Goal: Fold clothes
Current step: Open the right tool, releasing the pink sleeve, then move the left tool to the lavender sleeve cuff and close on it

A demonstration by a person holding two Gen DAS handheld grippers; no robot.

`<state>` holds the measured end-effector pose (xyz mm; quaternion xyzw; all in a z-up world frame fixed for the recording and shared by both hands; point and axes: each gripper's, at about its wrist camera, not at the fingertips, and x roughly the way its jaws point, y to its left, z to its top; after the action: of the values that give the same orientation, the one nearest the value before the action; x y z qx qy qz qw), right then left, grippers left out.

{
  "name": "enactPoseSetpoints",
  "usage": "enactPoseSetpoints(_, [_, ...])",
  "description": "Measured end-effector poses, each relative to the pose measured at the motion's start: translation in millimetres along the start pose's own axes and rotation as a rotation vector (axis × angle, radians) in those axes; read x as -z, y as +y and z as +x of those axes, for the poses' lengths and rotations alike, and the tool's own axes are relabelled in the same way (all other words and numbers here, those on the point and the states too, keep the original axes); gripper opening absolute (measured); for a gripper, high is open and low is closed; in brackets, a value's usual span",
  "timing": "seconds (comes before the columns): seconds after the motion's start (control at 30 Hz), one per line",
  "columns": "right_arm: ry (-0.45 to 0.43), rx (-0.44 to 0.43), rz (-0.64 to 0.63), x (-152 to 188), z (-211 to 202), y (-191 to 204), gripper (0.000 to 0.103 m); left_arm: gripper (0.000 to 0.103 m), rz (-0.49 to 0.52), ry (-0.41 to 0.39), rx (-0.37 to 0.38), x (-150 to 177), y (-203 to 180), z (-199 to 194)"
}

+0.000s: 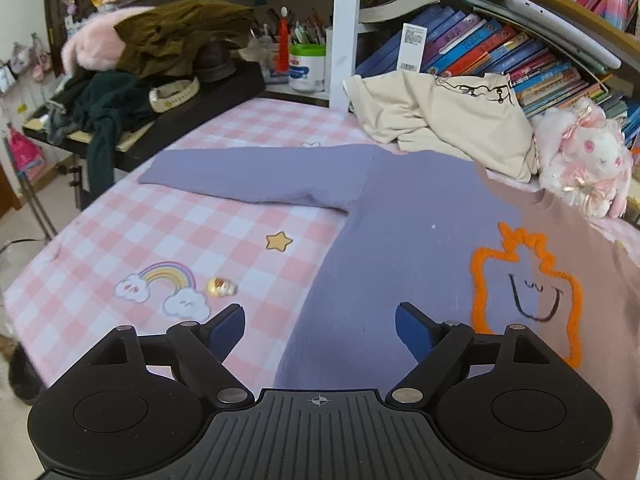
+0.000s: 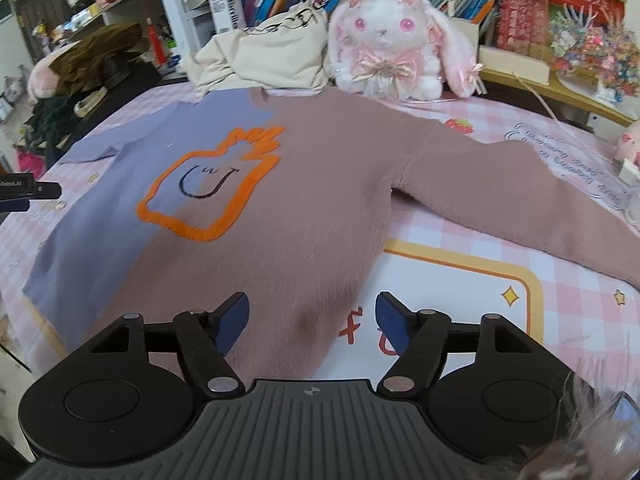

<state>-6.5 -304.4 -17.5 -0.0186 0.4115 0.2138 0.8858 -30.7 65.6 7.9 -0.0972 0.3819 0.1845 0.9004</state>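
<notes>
A two-tone sweater (image 2: 304, 200), purple on one half and dusty pink on the other, lies flat and face up on the bed, with an orange outlined smiley patch (image 2: 208, 188) on the chest. Its purple sleeve (image 1: 256, 176) stretches out to the left, its pink sleeve (image 2: 520, 192) to the right. My left gripper (image 1: 320, 328) is open and empty above the purple hem side (image 1: 380, 280). My right gripper (image 2: 312, 320) is open and empty above the pink hem. The left gripper's tip shows at the right wrist view's left edge (image 2: 24, 192).
The bed has a pink checked sheet (image 1: 160, 232). A cream garment (image 1: 444, 120) and a plush rabbit (image 2: 392, 40) sit at the headboard below bookshelves (image 1: 500, 48). A dark side table with piled clothes (image 1: 132, 80) stands at the bed's left.
</notes>
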Motion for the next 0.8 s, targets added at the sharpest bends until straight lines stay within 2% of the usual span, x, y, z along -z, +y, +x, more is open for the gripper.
enactPoseSetpoints(0.2, [-0.026,0.125,0.084,-3.5,1.5,23.6,0.081,0.085,0.009,0.076,0.091,-14.0,21.9,29.3])
enactPoseSetpoints(0.3, [-0.022,0.173,0.139,-4.2,4.3,39.0,0.082,0.085,0.016,0.104,0.126,-22.2,36.7,39.6])
enactPoseSetpoints(0.5, [0.009,0.219,0.162,0.0,16.0,86.6,0.082,0.085,0.045,0.143,0.247,-36.8,65.5,59.5])
enactPoseSetpoints(0.63, [0.010,0.245,0.178,1.7,25.2,114.7,0.083,0.085,0.110,0.137,0.271,-48.8,74.7,69.0])
enactPoseSetpoints(0.8, [0.016,0.265,0.192,1.6,32.7,140.4,0.083,0.085,0.183,0.124,0.251,-61.7,87.8,78.4])
